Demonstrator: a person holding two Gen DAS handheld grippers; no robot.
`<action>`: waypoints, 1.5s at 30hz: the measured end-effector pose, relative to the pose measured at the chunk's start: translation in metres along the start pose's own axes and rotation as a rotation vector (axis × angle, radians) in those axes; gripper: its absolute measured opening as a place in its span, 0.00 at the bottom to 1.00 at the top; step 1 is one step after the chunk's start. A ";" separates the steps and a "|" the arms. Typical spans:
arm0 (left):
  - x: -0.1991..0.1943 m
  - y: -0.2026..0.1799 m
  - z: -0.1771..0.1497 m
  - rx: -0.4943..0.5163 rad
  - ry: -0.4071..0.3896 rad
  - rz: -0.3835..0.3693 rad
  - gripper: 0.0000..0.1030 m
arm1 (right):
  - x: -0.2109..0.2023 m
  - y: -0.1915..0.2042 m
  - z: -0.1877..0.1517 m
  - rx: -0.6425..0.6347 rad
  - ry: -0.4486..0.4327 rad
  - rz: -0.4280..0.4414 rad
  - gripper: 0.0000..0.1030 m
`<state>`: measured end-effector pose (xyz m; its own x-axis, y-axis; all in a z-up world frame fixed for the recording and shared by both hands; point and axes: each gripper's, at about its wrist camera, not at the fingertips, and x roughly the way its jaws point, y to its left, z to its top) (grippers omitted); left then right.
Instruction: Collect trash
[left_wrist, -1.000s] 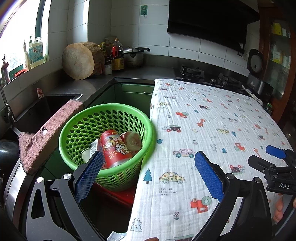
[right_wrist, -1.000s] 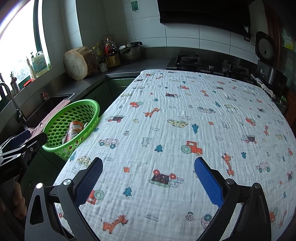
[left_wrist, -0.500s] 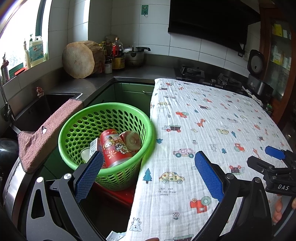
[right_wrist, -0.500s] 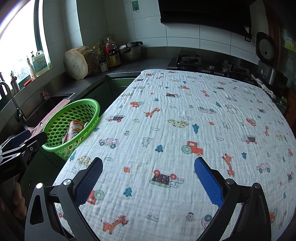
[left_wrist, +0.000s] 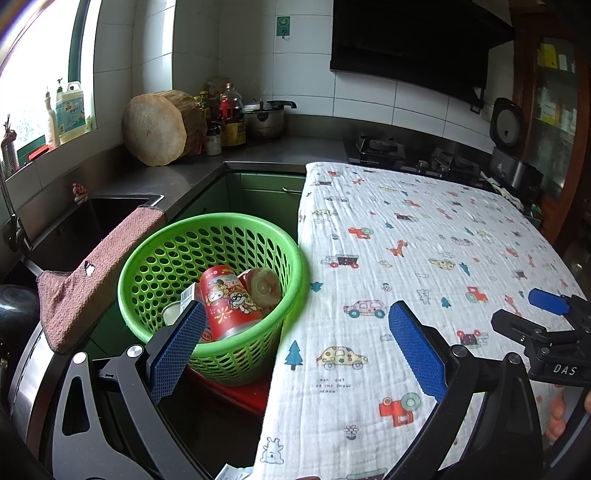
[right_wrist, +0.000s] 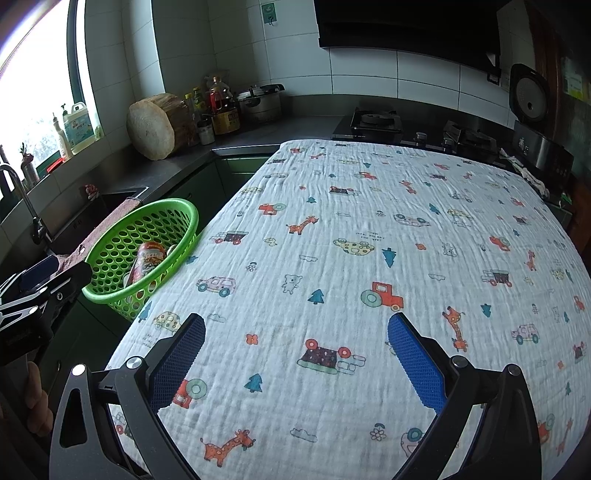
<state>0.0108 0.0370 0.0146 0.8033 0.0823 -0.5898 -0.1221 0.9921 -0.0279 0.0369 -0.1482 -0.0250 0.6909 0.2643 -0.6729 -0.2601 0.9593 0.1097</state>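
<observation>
Hovering with jaws spread wide and holding nothing, left gripper (left_wrist: 295, 343) over the left edge of a table (left_wrist: 424, 258) draped in a cartoon-print cloth. Beside that edge, touching the cloth's overhang, a green basket (left_wrist: 155, 258) with a red can (left_wrist: 223, 299), a pale lid-topped cup (left_wrist: 264, 288) and a barcoded scrap (left_wrist: 186, 295) inside. Right gripper (right_wrist: 295, 358), likewise wide open and empty, above the table's near edge. Behind the basket, a pink towel (left_wrist: 92, 273) over the sink rim (left_wrist: 110, 199); a round wooden block (left_wrist: 159, 129) on the counter's far corner.
</observation>
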 end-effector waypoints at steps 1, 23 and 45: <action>0.000 0.000 0.000 -0.001 0.000 -0.004 0.95 | 0.000 0.000 0.000 0.000 -0.001 0.000 0.93; -0.008 -0.009 0.005 0.038 -0.041 0.014 0.95 | -0.003 0.000 -0.002 -0.003 -0.024 -0.001 0.93; 0.015 -0.014 -0.007 0.034 0.088 -0.008 0.95 | 0.006 -0.008 -0.008 0.025 0.009 -0.043 0.93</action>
<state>0.0204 0.0237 0.0005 0.7497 0.0674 -0.6583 -0.0948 0.9955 -0.0060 0.0379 -0.1549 -0.0356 0.6952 0.2222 -0.6836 -0.2134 0.9720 0.0989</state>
